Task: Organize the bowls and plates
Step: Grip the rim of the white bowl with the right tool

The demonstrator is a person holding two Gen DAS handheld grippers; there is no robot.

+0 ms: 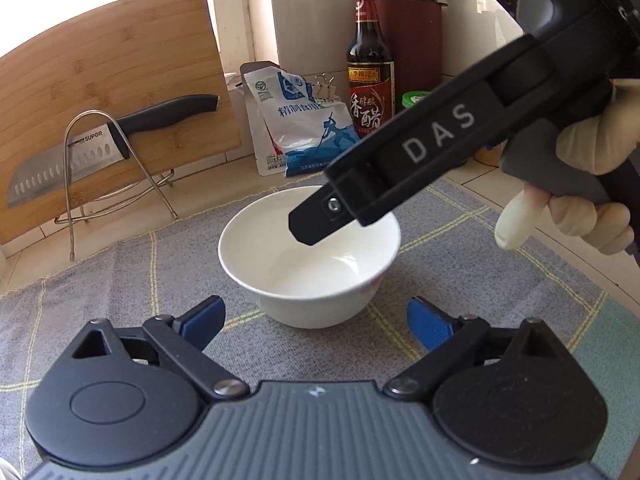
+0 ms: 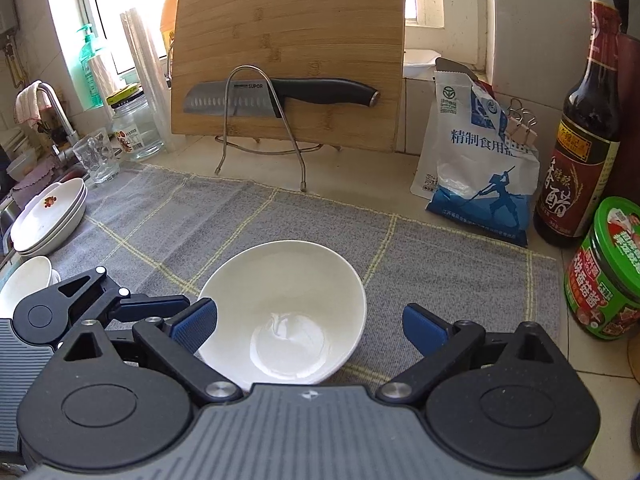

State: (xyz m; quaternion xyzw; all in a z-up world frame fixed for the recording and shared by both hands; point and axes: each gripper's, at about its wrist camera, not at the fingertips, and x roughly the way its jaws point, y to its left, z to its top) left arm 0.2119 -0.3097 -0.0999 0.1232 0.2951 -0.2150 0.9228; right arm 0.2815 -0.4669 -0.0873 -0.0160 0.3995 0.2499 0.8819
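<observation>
A white bowl [image 1: 310, 264] stands upright on the grey checked cloth [image 1: 120, 280]. My left gripper [image 1: 316, 324] is open, its blue pads just short of the bowl's near side and wider than it. In the left wrist view a black finger [image 1: 320, 220] of my right gripper hangs over the bowl's rim, held by a gloved hand [image 1: 592, 184]. My right gripper [image 2: 310, 326] is open around the bowl [image 2: 288, 304]; its left pad [image 2: 196, 326] is at the rim, its right pad clear of it. Stacked white plates [image 2: 48, 216] and another white bowl [image 2: 24, 288] sit far left.
A bamboo cutting board [image 2: 288, 52] with a knife [image 2: 280, 94] on a wire rack stands at the back. A salt bag [image 2: 476, 160], vinegar bottle [image 2: 580, 152] and green tub [image 2: 608, 272] line the right. A glass [image 2: 98, 156], jar [image 2: 136, 128] and tap [image 2: 56, 120] stand at the left.
</observation>
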